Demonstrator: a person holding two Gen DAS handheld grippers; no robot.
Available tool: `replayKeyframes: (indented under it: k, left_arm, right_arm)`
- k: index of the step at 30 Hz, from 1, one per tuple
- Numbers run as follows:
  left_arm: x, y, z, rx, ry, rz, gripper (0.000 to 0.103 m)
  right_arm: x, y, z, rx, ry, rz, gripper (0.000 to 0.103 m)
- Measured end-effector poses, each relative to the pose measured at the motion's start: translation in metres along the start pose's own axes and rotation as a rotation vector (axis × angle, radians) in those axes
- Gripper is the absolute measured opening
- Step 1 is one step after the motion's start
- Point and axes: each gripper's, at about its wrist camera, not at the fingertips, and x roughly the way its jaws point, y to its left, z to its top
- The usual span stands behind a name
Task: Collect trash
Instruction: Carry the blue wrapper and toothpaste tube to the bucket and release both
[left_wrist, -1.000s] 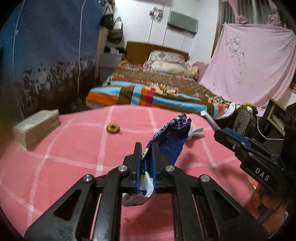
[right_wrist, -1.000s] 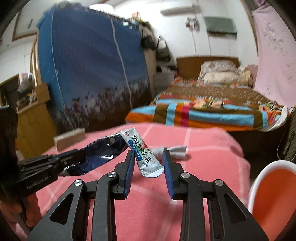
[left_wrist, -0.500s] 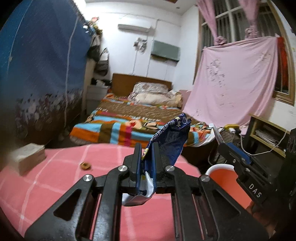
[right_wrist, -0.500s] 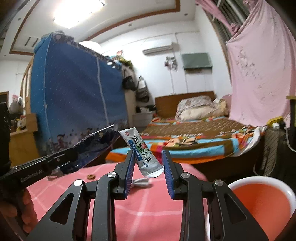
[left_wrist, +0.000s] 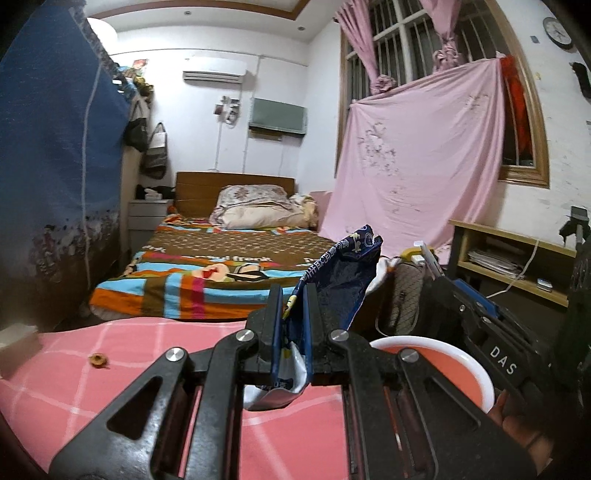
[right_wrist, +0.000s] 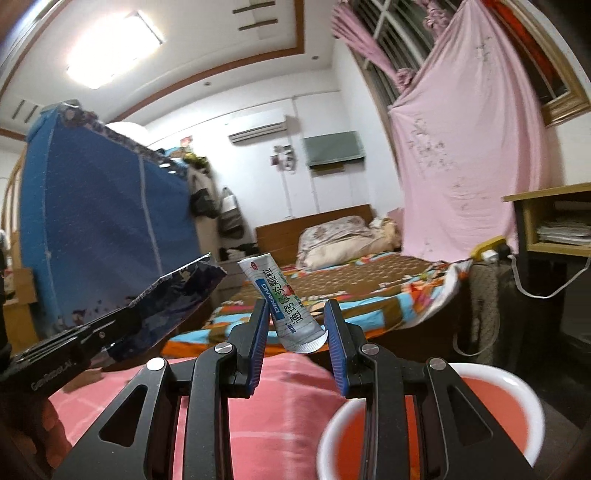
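Trash in both hands, bin low to the right. My left hand-held gripper (left_wrist: 291, 314) is clamped on a blue snack wrapper (left_wrist: 340, 273), whose long axis runs up and away from the fingertips, its free end leaning right. Further right, my right hand-held gripper (right_wrist: 297, 332) has its fingers somewhat apart, with a white sachet (right_wrist: 284, 302) wedged between them; the sachet stands nearly upright, top tilted left, sealed bottom edge low between the pads. Whether both pads press it I cannot tell. Rightmost and lowest lies the red bin with a white rim (right_wrist: 532, 391), just off the right edge of the pink checked bench (left_wrist: 110, 369). In the right wrist view its mouth sits directly below and slightly right of my right fingers, so I judge that hand nearer; the left must travel right across the bench edge. A small brown scrap (left_wrist: 99, 360) lies far left on the bench.
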Motion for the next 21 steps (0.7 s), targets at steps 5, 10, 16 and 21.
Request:
replayKeyframes:
  k: [5, 10, 16, 21]
  left_arm:
    - [0.010, -0.021, -0.005, 0.015, 0.014, -0.046, 0.000]
    - [0.025, -0.041, -0.011, 0.023, 0.044, -0.095, 0.000]
    - [0.042, -0.061, -0.018, 0.032, 0.103, -0.130, 0.000]
    - [0.053, -0.072, -0.025, 0.024, 0.156, -0.151, 0.000]
  right_arm:
    - [-0.006, -0.020, -0.001, 0.018, -0.003, -0.075, 0.028]
    - [-0.008, -0.038, -0.003, 0.028, 0.020, -0.153, 0.029]
    - [-0.009, -0.057, -0.005, 0.071, 0.053, -0.211, 0.029]
    - [-0.012, -0.071, -0.009, 0.106, 0.081, -0.253, 0.029]
